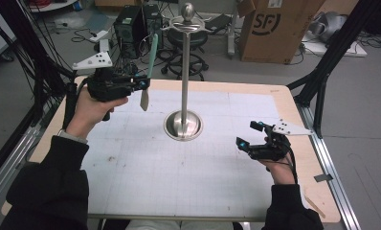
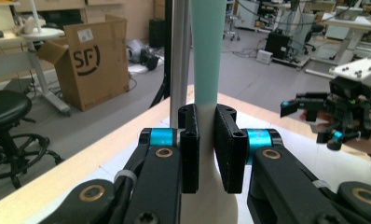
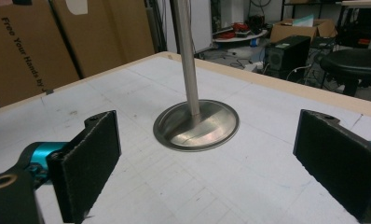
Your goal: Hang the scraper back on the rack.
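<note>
My left gripper [image 1: 143,85] is raised over the table's far left and is shut on a spatula [image 1: 151,60] with a teal handle and a cream blade. The spatula hangs nearly upright, handle up, blade below the jaws. In the left gripper view the pads [image 2: 229,149] press the spatula [image 2: 204,56] where teal meets cream, with the stand's pole [image 2: 178,60] just behind it. The metal utensil stand [image 1: 183,125] rises from a round base at the table's middle to a hooked top [image 1: 188,25]. My right gripper [image 1: 248,136] rests low at the right, open and with nothing in it, facing the stand's base [image 3: 196,125].
A white gridded mat [image 1: 179,177] covers the wooden table [image 1: 306,163]. Behind the table stand a black stool [image 1: 191,48], computer cases [image 1: 133,24] and a cardboard box [image 1: 274,28]. Black frame posts [image 1: 322,72] rise at both sides.
</note>
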Demonstrator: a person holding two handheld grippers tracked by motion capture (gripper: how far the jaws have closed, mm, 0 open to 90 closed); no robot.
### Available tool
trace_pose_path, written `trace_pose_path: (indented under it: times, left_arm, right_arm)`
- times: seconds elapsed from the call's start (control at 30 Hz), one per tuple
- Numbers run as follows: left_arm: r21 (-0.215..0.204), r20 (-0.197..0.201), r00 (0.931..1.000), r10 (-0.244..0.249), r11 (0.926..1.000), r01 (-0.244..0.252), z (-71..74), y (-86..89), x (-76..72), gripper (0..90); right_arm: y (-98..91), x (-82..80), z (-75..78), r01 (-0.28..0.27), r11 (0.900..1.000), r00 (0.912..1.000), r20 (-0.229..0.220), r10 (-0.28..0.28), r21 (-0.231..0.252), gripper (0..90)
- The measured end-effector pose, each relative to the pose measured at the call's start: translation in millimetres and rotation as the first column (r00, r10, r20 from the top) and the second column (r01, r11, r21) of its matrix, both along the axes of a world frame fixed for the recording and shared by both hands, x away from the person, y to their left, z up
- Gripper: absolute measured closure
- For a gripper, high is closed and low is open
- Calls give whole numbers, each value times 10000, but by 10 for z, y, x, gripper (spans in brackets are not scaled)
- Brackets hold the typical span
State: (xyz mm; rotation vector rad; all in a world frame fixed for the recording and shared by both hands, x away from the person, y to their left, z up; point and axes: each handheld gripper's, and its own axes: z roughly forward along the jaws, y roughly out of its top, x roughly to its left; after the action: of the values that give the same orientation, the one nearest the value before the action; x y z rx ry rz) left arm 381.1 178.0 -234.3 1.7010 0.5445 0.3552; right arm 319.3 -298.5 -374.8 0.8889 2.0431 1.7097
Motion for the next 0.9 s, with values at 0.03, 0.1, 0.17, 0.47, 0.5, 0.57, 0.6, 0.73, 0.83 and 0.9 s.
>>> trace_pose_path:
  times: [0.03,0.1,0.17,0.47,0.5,0.57,0.6,0.73,0.83,0.9]
  left_arm:
    - [59,14,10000,28,10000,-28,16,-2,9,808]
    - [132,42,10000,73,9999,-73,45,-12,29,808]
    - [169,73,9999,99,9998,-100,75,-25,45,807]
    - [310,85,9996,275,9991,-277,110,-85,108,807]
    - [275,70,9996,267,9993,-269,107,-87,115,808]
    - [309,62,9996,271,9992,-272,101,-91,123,807]
    - [292,57,9996,284,9992,-286,97,-93,128,808]
    - [291,42,9996,281,9992,-282,91,-95,140,807]
    - [254,66,9997,251,9994,-253,91,-100,136,807]
    - [277,87,9996,268,9993,-270,94,-104,135,808]
  right_arm:
    - [-2,2,-1,7,10000,10000,16,-7,-1,65]
    - [-4,1,-1,18,10000,10000,-5,-18,12,65]
    - [-6,0,-1,16,10000,10000,-14,-16,28,65]
    - [-12,-3,-5,34,10000,10000,-27,-34,54,65]
    - [-15,-2,-5,30,10000,10000,-6,-30,57,65]
    - [-17,-5,-4,38,10000,10000,-22,-38,69,66]
    - [-20,-4,-3,56,10000,10000,4,-56,69,65]
    - [-17,-5,-6,38,10000,10000,-33,-38,59,65]
    - [-16,-5,-7,45,10000,10000,-26,-45,57,65]
    - [-18,-3,-7,32,10000,10000,-7,-32,44,65]
